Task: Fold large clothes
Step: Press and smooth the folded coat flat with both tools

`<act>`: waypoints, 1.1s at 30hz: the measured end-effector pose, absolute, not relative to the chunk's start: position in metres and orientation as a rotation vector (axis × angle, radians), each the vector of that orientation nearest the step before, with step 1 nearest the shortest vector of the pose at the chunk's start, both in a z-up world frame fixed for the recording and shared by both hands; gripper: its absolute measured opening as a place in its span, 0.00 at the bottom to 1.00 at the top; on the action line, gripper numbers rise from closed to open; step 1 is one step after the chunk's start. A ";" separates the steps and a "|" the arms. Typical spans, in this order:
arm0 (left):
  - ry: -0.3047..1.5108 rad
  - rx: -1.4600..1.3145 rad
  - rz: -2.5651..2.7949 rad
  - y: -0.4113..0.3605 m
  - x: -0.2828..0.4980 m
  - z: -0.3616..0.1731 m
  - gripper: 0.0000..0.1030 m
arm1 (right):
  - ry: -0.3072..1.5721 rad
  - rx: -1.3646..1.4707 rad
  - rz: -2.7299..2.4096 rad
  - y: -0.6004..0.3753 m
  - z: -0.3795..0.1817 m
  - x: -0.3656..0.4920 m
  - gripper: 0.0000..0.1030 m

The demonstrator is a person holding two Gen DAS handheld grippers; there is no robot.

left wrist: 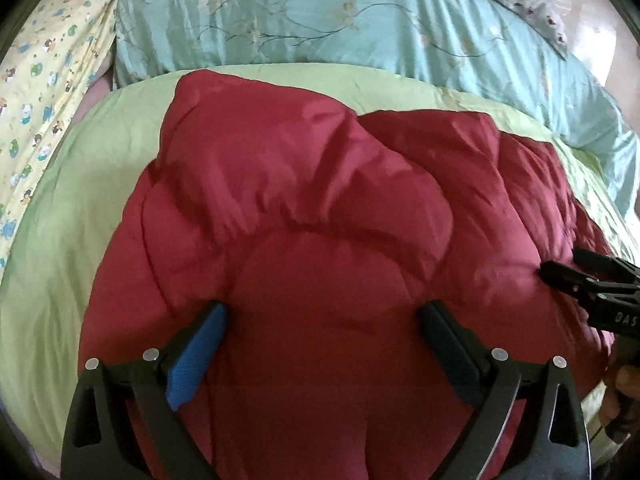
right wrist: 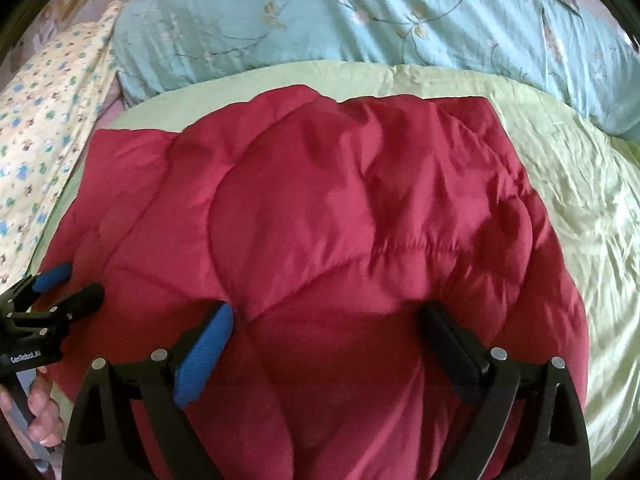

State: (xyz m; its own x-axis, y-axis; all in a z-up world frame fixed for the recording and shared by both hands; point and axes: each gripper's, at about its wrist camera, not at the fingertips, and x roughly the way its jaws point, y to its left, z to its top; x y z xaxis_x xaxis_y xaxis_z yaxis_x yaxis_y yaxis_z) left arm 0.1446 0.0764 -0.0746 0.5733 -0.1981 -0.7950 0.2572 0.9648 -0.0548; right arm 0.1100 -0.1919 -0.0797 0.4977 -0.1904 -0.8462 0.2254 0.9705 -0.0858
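1. While spread over the green sheet (right wrist: pixel 560 208), red padded coat (left wrist: pixel 320 208) bunched and puffy, filling the middle of both views.
2. Left gripper (left wrist: pixel 322 316) over the coat, tongs wide apart, nothing between them.
3. Right gripper (right wrist: pixel 328 316) likewise parted (blue pad (right wrist: pixel 204 356) on one finger).
4. Beyond: teal floral quilt (left wrist: pixel 320 12), yellow printed fabric (left wrist: pixel 48 92).

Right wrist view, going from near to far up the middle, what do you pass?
Right gripper → red padded jacket → pale green sheet → turquoise floral quilt.
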 end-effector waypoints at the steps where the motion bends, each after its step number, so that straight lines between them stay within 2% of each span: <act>1: 0.930 0.067 -0.259 0.075 0.151 -0.076 0.97 | 1.027 0.037 -0.257 -0.193 -0.080 0.114 0.95; 6: 0.993 0.040 -0.222 0.069 0.187 -0.076 0.97 | 1.087 0.079 -0.283 -0.215 -0.080 0.146 0.95; 22: 1.157 -0.114 -0.070 0.081 0.333 -0.108 0.99 | 1.048 0.260 -0.402 -0.274 -0.086 0.175 0.95; 25: 1.134 -0.125 -0.090 0.083 0.329 -0.105 0.97 | 1.032 0.281 -0.412 -0.276 -0.086 0.175 0.95; 33: 1.018 -0.137 -0.236 0.092 0.247 -0.072 0.94 | 1.034 0.262 -0.416 -0.274 -0.089 0.176 0.96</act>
